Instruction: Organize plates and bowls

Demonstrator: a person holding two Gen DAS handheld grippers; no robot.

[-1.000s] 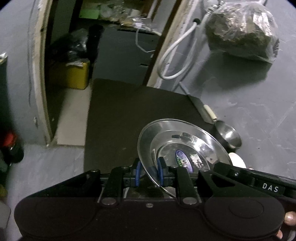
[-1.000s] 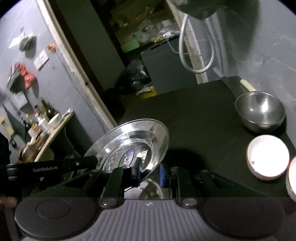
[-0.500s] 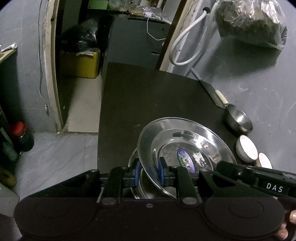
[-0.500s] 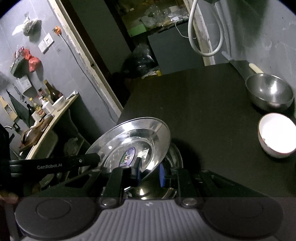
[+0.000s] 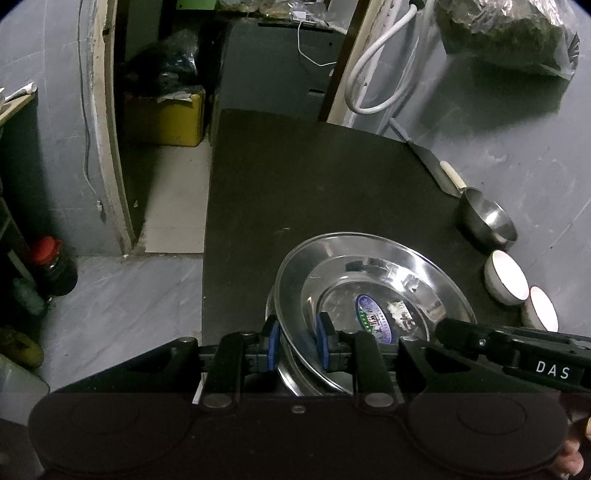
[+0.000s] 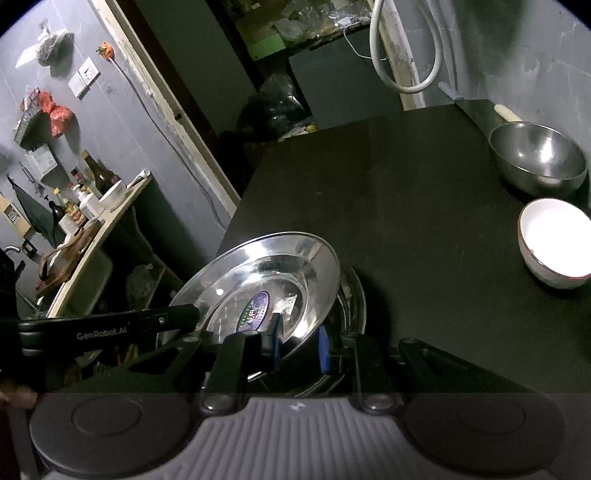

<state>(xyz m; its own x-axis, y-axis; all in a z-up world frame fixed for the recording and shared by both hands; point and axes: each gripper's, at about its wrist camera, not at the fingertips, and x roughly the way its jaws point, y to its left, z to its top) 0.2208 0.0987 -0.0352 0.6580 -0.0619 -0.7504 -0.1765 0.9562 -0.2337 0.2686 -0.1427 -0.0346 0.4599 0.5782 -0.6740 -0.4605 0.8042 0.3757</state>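
Observation:
A shiny steel plate [image 5: 369, 280] with a blue oval sticker hangs tilted just over the near part of the black table [image 5: 314, 184]. My left gripper [image 5: 298, 343] is shut on its near rim, the blue pads on either side of the edge. My right gripper [image 6: 299, 347] is shut on the opposite rim of this plate [image 6: 266, 280]. Each gripper's black finger also shows in the other view. Directly beneath lies a second steel plate [image 6: 354, 302], mostly covered. By the wall stand a steel bowl [image 6: 539, 162] and a white bowl [image 6: 554, 240].
Two white bowls [image 5: 506, 277] [image 5: 543, 308] and the steel bowl [image 5: 487, 221] line the table's right edge, with a knife [image 5: 439, 170] beyond them. A white hose [image 5: 373, 74] and a bagged lump [image 5: 506, 33] hang on the wall. The table's left edge drops to the floor by a doorway.
Both grippers have sunk a little with the plate between them, bringing it close over the second plate. More of the table and bowls shows now. Both holds look unchanged.

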